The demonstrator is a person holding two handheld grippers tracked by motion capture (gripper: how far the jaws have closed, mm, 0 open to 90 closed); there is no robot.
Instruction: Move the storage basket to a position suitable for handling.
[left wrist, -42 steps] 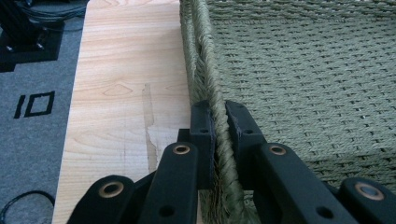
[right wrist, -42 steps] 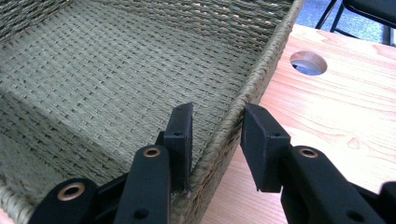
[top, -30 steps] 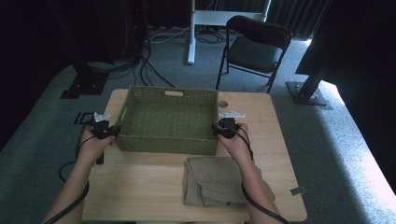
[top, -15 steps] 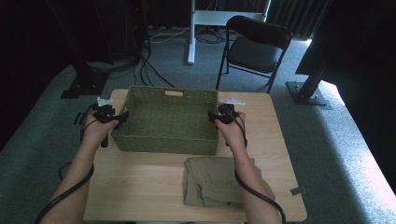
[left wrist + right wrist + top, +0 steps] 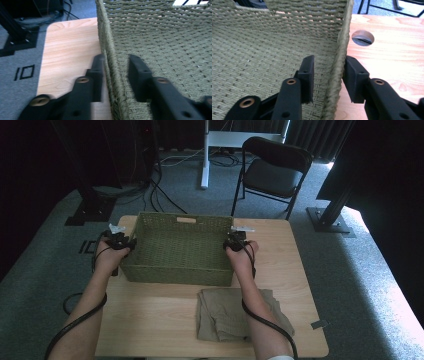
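Woven olive-green rectangular basket (image 5: pixel 177 251) sits at the middle of the pale wooden table (image 5: pixel 295 265), empty, with a cut-out handle slot in its far wall. The left gripper (image 5: pixel 118 241) straddles the basket's left wall and the right gripper (image 5: pixel 235 241) its right wall, 1 black jaw inside and 1 outside each. Both pairs of jaws have just been closing on the coarse, ropy rim; in the gripper views a slim gap remains on 1 side of each wall, so the clamp looks nearly made rather than firm. Judging by this, the hold is almost set and any lift or shift is not yet done. Near the basket's front wall lies a folded khaki cloth (image 5: pixel 225 312), soft and creased.
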